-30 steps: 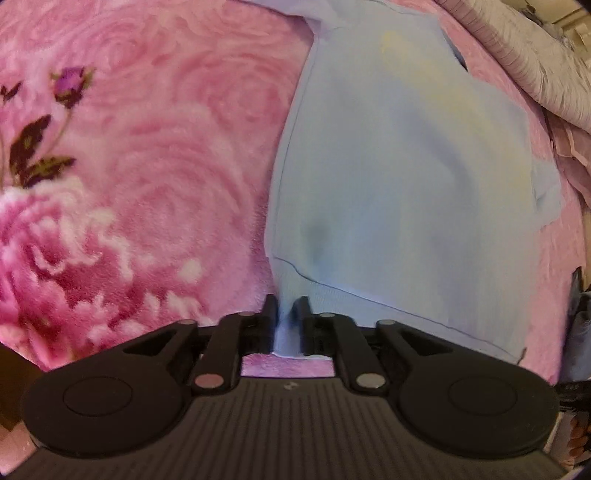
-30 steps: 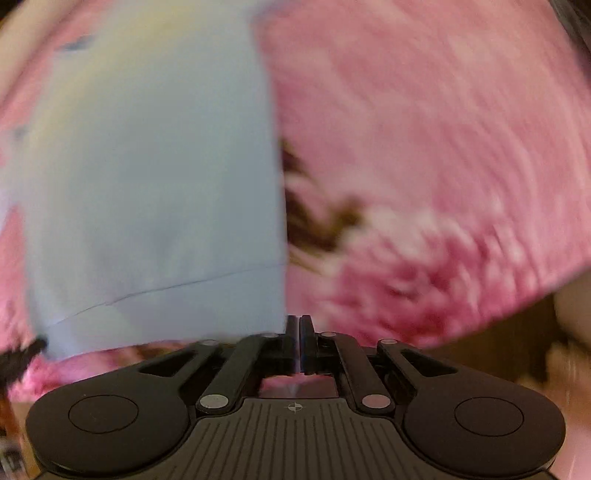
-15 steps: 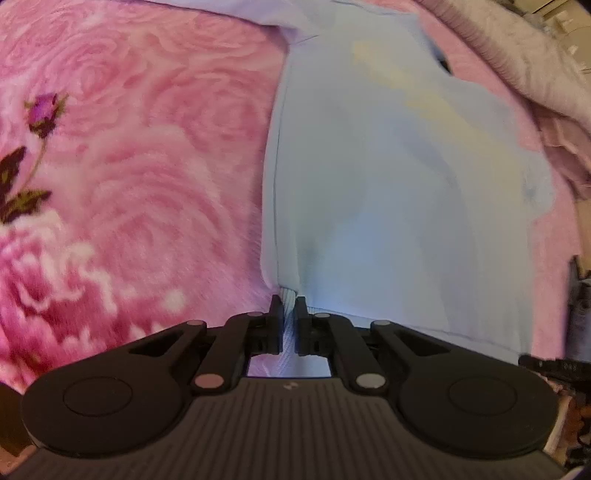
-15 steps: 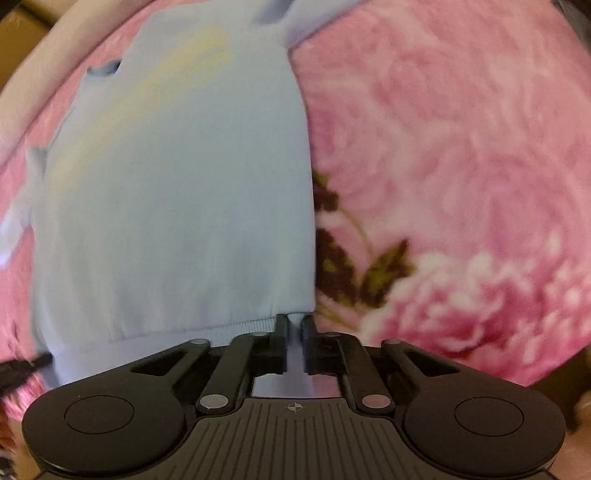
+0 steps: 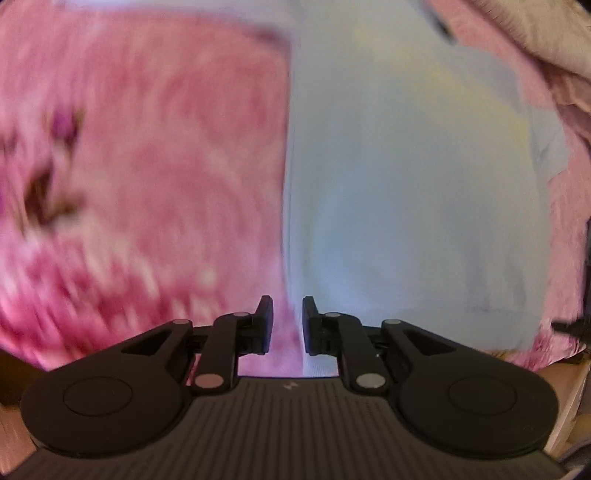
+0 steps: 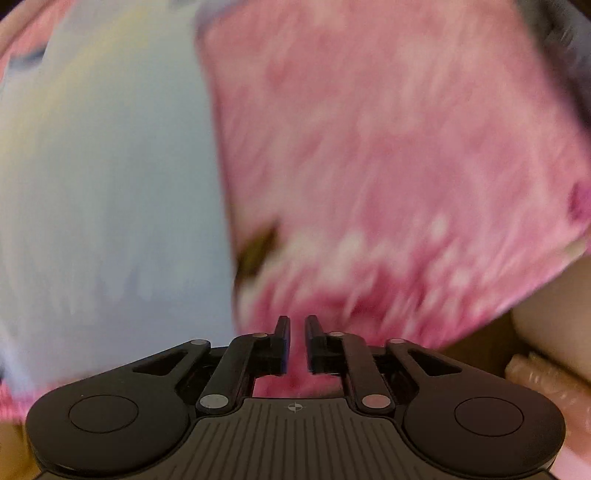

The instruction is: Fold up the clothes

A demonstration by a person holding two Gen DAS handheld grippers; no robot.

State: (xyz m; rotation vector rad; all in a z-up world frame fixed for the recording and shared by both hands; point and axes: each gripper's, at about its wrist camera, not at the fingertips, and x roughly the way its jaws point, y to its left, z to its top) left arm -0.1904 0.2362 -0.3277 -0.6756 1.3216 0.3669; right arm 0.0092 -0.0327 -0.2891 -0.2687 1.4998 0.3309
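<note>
Viewing the left wrist feed, I see the left gripper [image 5: 287, 325] at lower centre with its jaws standing apart. The near corner of the pale blue garment [image 5: 406, 192] runs down into the gap, against the right-hand finger; I cannot tell whether it touches the pad, and nothing is clamped. The garment fills the centre and right of the frame, spread flat on the pink floral blanket [image 5: 140, 166]. Its long side edge runs nearly straight up from the gap to the top of the frame. A beige quilt [image 5: 535, 33] sits at upper right. The blanket on the left half gives open room.

Viewing the right wrist feed, I see the right gripper [image 6: 297, 345] at lower centre, jaws parted and empty, with only blanket [image 6: 388, 147] showing between them. The garment [image 6: 103, 177] fills the left half; its side edge descends toward lower centre and ends just left of the gripper. The right half is open blanket, dropping off at lower right.

Both feeds are motion-blurred. I judge the garment laid out flat with neither bottom corner held; this fits either a spread garment awaiting its fold or a pause between folds. Any regrasp calls for a corner seated squarely between the pads before closing.
</note>
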